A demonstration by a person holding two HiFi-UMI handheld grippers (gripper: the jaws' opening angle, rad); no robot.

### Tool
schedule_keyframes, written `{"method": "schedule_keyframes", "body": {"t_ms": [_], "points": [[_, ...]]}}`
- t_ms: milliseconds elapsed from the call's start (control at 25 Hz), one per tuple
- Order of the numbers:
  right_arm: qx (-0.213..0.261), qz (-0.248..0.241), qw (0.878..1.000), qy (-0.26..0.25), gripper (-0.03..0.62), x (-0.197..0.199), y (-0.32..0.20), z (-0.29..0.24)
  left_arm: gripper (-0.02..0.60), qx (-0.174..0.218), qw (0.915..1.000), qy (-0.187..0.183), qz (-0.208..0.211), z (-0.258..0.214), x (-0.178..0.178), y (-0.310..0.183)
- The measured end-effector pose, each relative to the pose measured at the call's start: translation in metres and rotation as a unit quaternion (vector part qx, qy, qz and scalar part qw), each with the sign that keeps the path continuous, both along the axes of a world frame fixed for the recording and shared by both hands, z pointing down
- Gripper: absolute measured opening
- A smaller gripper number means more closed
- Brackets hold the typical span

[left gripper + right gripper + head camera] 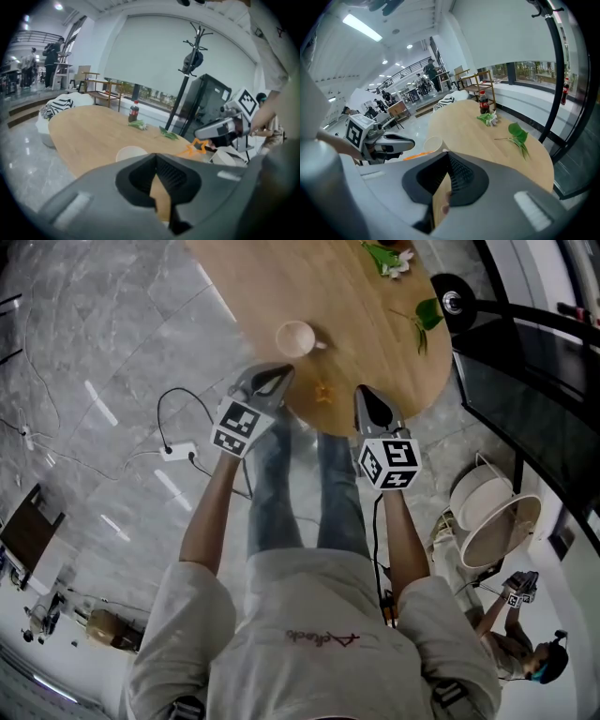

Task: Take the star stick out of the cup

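Well, the table [375,324] is a long oval of pale wood with a smooth, matt grain. It stands on a glossy grey marble floor [103,362] with light veins. The room is a bright white hall. A wide roller blind [154,56] covers the window, and a thin black coat stand [186,89] rises beside the table. On the far part of the table lie a leafy green sprig [424,317] and small white flowers [391,262], and a dark cola bottle [483,102] stands upright there. The cup [295,337] is round and cream-coloured, and it sits upright on the wood. The star stick [323,392], thin and orange, lies flat on the table outside the cup, between the two grippers. The left gripper [282,370] has its grey jaws pressed together at the tips and pinches nothing. The right gripper [361,391] is the same, closed and empty, with its tip near the star.
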State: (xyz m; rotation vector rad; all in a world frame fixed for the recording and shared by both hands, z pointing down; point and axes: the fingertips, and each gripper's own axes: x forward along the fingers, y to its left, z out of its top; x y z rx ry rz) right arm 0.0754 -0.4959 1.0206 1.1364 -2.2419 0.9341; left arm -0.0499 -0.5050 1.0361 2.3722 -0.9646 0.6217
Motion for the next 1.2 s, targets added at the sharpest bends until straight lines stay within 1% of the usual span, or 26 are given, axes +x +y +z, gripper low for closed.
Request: {"method": "schedule_keyframes", "body": {"t_ms": [120, 200, 280, 360, 440, 560, 760, 880, 960, 1000, 1080, 1200], "points": [[-0.006, 0.002, 1.0, -0.001, 0.003, 0.003, 0.005, 0.013, 0.0, 0.013, 0.9989, -0.026, 0.036, 0.012, 0.005, 0.001], [-0.01, 0.003, 1.0, 0.0, 0.003, 0.004, 0.008, 0.019, 0.0, 0.026, 0.9965, -0.047, 0.064, 0.018, 0.006, 0.002], [-0.011, 0.003, 1.0, 0.0, 0.003, 0.005, 0.009, 0.024, 0.0, 0.04, 0.9926, -0.068, 0.092, 0.024, 0.008, 0.003], [-0.013, 0.003, 1.0, 0.001, 0.003, 0.006, 0.01, 0.029, 0.0, 0.057, 0.9865, -0.091, 0.123, 0.029, 0.012, 0.003], [-0.015, 0.002, 1.0, 0.001, 0.003, 0.008, 0.011, 0.033, 0.0, 0.076, 0.9781, -0.115, 0.156, 0.033, 0.016, 0.003], [-0.018, 0.0, 1.0, 0.002, 0.003, 0.008, 0.01, 0.037, 0.0, 0.102, 0.963, -0.148, 0.201, 0.038, 0.021, 0.001], [-0.019, -0.001, 1.0, 0.0, 0.003, 0.008, 0.011, 0.038, 0.0, 0.13, 0.9359, -0.19, 0.267, 0.045, 0.027, 0.002], [-0.019, -0.001, 1.0, -0.002, 0.003, 0.01, 0.01, 0.039, 0.0, 0.146, 0.9209, -0.208, 0.295, 0.049, 0.031, 0.0], [-0.02, 0.0, 1.0, -0.003, 0.003, 0.01, 0.01, 0.04, 0.012, 0.152, 0.9136, -0.216, 0.31, 0.051, 0.032, 0.0], [-0.019, 0.001, 1.0, -0.003, 0.003, 0.01, 0.009, 0.04, 0.047, 0.152, 0.9108, -0.218, 0.316, 0.053, 0.033, 0.001], [-0.019, 0.002, 1.0, -0.004, 0.003, 0.01, 0.009, 0.04, 0.075, 0.152, 0.9054, -0.222, 0.328, 0.056, 0.033, 0.003], [-0.02, 0.003, 1.0, -0.003, 0.003, 0.013, 0.009, 0.042, 0.101, 0.157, 0.8969, -0.232, 0.342, 0.061, 0.037, 0.004]]}}
